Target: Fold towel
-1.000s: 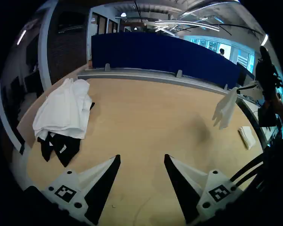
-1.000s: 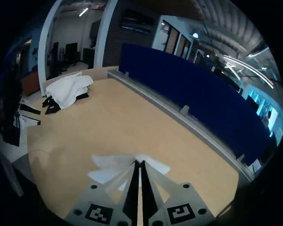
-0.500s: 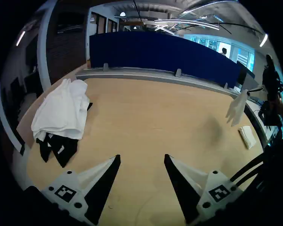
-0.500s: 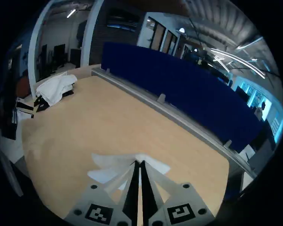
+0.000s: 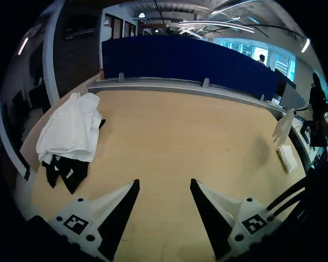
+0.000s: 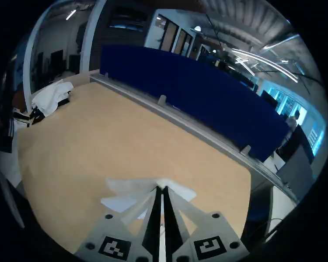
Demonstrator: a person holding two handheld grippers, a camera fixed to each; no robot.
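Observation:
My right gripper point(image 6: 162, 188) is shut on a white towel point(image 6: 133, 192), which hangs folded from its fingertips above the wooden table point(image 6: 111, 144). In the left gripper view that same towel point(image 5: 283, 126) dangles at the far right edge of the table point(image 5: 177, 131), held up by the other gripper. My left gripper point(image 5: 164, 183) stands open over the near side of the table, nothing between its fingers. A folded white towel point(image 5: 287, 158) lies flat on the table's right side, below the hanging one.
A heap of white cloth point(image 5: 72, 126) over black garments point(image 5: 65, 172) sits at the table's left; it shows far off in the right gripper view as a heap point(image 6: 52, 97). A blue partition point(image 5: 186, 59) runs along the table's far edge. A person point(image 5: 318, 113) stands at the right.
The right gripper has carried the hanging towel rightward, toward the table's right edge and the folded towel there. The left gripper has stayed put and open.

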